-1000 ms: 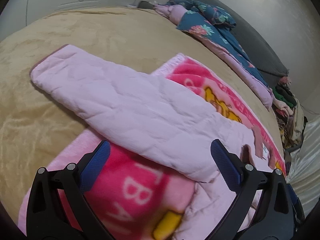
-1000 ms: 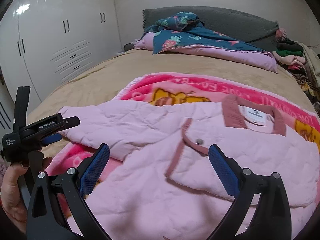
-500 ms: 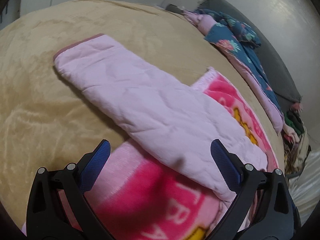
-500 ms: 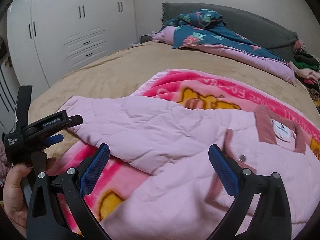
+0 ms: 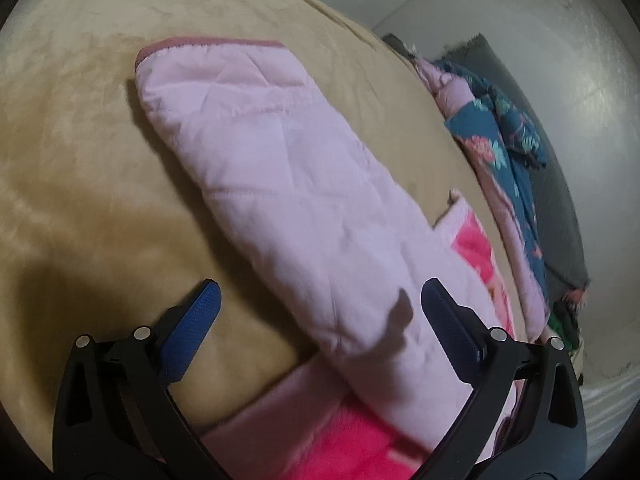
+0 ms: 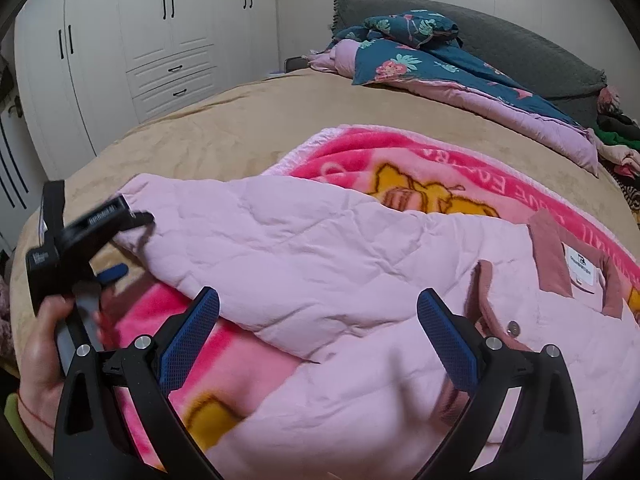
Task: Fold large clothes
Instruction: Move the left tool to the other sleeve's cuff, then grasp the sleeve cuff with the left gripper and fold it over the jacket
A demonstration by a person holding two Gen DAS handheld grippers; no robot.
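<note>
A pale pink quilted jacket (image 6: 360, 264) lies flat on a bright pink cartoon blanket (image 6: 440, 168) on the bed. Its collar and label (image 6: 576, 268) are at the right. One sleeve (image 5: 272, 168) stretches out over the tan bedspread, its cuff (image 5: 208, 46) at the far end. My left gripper (image 5: 316, 304) is open and empty, hovering over the sleeve near the blanket's edge; it also shows in the right wrist view (image 6: 108, 248), held in a hand beside the sleeve end. My right gripper (image 6: 316, 312) is open and empty above the jacket's body.
The tan bedspread (image 6: 224, 136) covers the bed. A teal floral duvet (image 6: 432, 64) and a grey headboard (image 6: 520, 48) lie at the far end. A pile of clothes (image 6: 616, 136) sits at the right. White wardrobes (image 6: 132, 48) stand to the left.
My left gripper has moved out along the sleeve toward the cuff and come closer to it. My right gripper has shifted left over the jacket. Both stay open.
</note>
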